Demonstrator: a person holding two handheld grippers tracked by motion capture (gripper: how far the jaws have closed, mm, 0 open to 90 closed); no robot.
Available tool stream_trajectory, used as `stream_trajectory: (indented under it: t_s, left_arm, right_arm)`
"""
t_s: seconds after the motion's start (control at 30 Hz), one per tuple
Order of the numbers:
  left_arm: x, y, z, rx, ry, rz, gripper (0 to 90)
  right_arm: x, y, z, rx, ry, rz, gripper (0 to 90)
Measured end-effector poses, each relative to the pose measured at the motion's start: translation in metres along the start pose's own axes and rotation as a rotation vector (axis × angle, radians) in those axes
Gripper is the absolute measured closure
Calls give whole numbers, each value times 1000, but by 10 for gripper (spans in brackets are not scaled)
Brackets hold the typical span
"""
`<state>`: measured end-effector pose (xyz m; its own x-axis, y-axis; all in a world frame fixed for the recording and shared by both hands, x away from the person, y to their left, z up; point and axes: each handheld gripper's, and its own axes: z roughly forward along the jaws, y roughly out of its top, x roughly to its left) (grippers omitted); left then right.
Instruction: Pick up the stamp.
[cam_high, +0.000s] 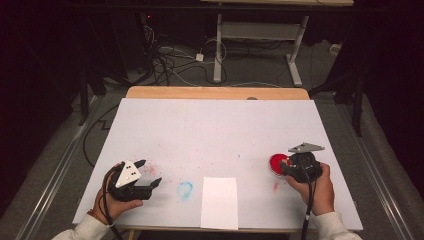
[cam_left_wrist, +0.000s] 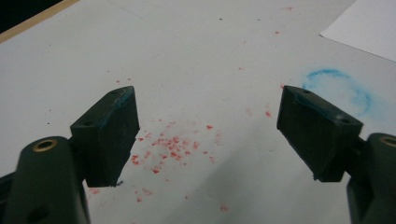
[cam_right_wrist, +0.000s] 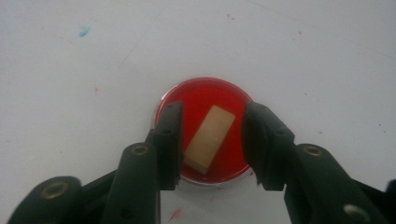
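left claw (cam_high: 150, 175): jaws wide, empty, over red specks on the counter (cam_high: 215, 130) | wooden block (cam_right_wrist: 209, 138): lying in the red dish (cam_right_wrist: 196, 100), right side of counter; probably light, stiff, paint-slick, so grip its long flat sides | right claw (cam_right_wrist: 212, 140): jaws narrowed astride the block, not visibly touching.

White-covered table (cam_high: 215, 125): red dish (cam_high: 276, 163), paper sheet (cam_high: 219, 202)
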<state>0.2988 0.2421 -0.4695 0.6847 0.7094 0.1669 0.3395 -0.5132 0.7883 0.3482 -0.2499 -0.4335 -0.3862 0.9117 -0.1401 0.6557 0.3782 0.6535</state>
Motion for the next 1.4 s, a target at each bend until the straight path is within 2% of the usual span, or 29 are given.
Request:
stream_trajectory:
  t_s: [0.1,0.13,0.17,0.37,0.8,1.1,1.23,1.4]
  left_arm:
    - [-1,0,1,6,-1,0,203]
    - [-1,0,1,11,-2,0,204]
    - [-1,0,1,15,-4,2,203]
    - [-2,-1,2,21,-12,4,206]
    - [-2,-1,3,25,-21,7,209]
    - [-1,-2,1,-9,-45,11,208]
    - [1,-3,2,-7,-42,7,205]
    - [0,-3,3,-1,-47,16,201]
  right_arm:
    - [-3,-3,4,-1,36,20,693]
    - [-3,-3,5,3,43,18,740]
    - [-3,-4,5,4,45,14,751]
    - [-2,-5,7,7,34,3,759]
    - [-6,-7,5,-3,52,-18,762]
    - [-16,-2,-13,-97,57,-10,762]
    - [-20,2,-25,-143,79,-11,762]
    - [-21,5,-36,-183,68,-27,762]
